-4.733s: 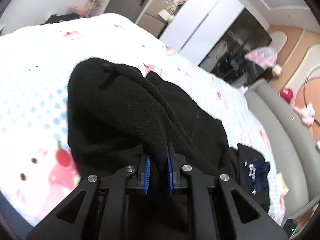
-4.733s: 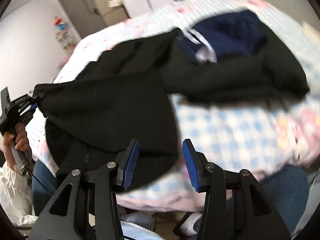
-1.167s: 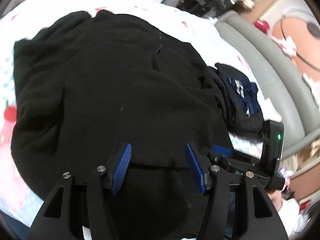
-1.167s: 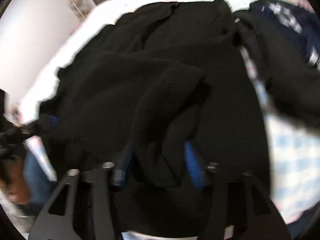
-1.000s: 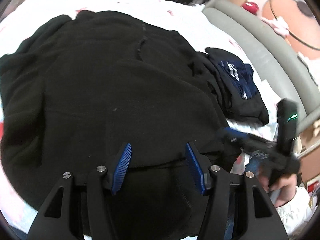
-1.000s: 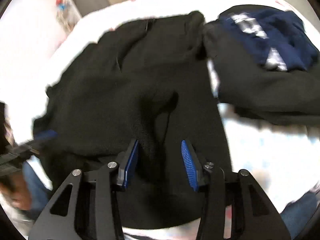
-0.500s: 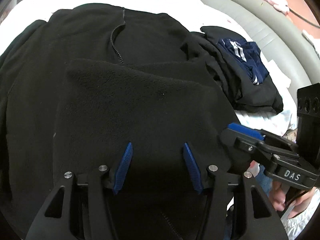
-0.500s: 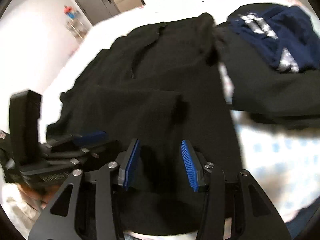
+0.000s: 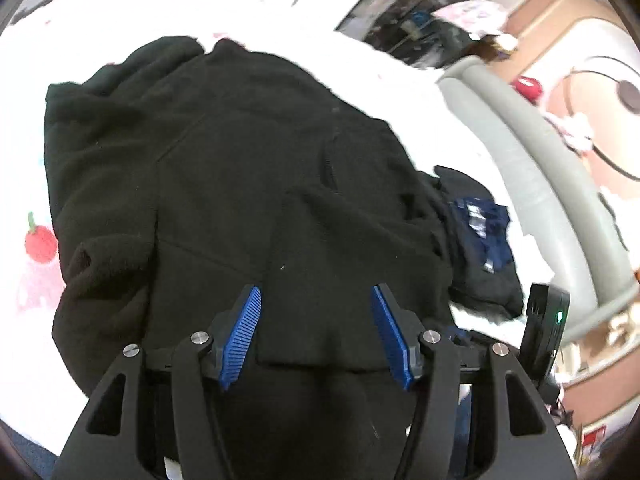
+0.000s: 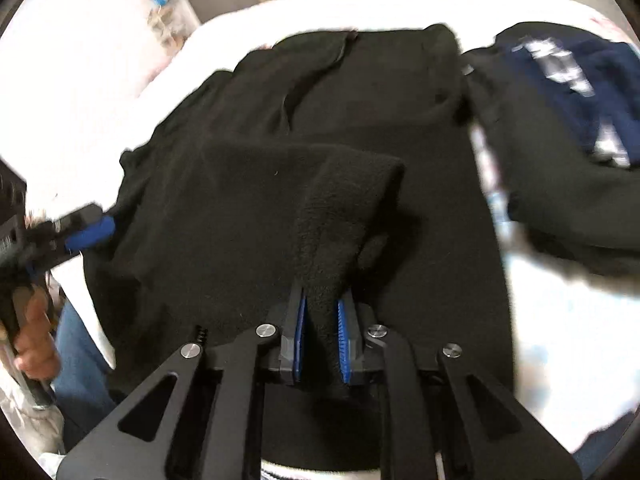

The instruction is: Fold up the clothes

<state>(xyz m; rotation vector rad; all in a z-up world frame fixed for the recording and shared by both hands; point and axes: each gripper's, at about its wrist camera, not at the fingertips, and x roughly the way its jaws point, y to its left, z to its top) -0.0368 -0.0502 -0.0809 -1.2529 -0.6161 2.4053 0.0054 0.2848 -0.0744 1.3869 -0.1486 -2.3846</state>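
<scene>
My right gripper (image 10: 322, 326) is closing on a raised fold of the black fleece jacket (image 9: 248, 168) spread on the white printed bed (image 9: 36, 184). My left gripper (image 9: 316, 320) is opening wide, empty, above its hem. A navy folded garment (image 10: 600, 80) lies just beside.

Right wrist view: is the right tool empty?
No: the right tool is closing, with a fold of the black fleece between its blue pads.
</scene>
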